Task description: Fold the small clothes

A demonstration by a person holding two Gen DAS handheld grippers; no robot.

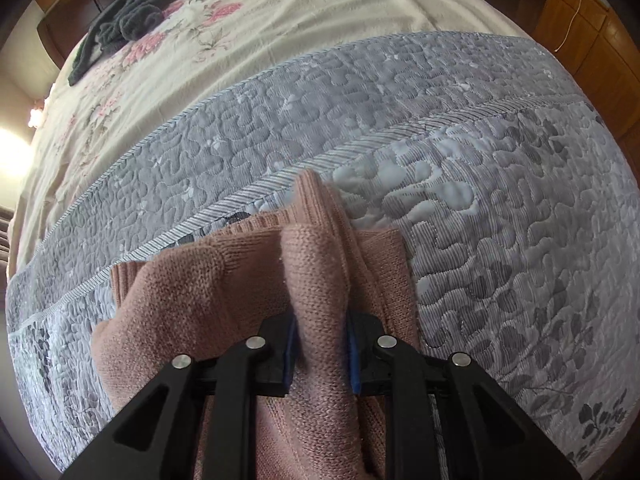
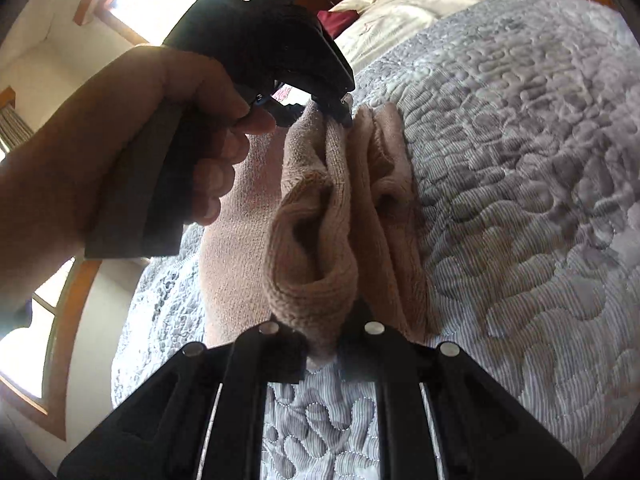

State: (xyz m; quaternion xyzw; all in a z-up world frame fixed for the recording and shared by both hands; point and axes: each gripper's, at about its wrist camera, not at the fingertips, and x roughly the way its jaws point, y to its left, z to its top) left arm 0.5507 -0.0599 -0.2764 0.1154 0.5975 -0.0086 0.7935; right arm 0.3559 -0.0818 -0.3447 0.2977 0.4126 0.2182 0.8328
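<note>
Pink ribbed knit fills both of my wrist views: a small dusty-pink knitted garment [image 1: 248, 292] lies bunched on the grey quilted bedspread with its meandering stitch pattern [image 1: 500, 240], near the striped piping seam. My left gripper [image 1: 322, 356] is clamped on a raised ridge of the knit, the blue pads pressing it from both sides. From the right wrist view I see the same garment [image 2: 320, 216] gathered into two upright folds; my right gripper [image 2: 322, 344] pinches the near end of one fold, while the left gripper [image 2: 340, 114], held in a person's hand [image 2: 160, 148], grips the far end.

I judge the fold as midway at best: the cloth is lifted and doubled lengthwise, but nothing lies flat or squared yet (one loose flap sags to the left). Laying it down, smoothing it and a further fold seem left. A dark grey fleecy garment [image 1: 124, 24] waits well apart on the cream floral sheet [image 1: 240, 52], apparently unfolded.
</note>
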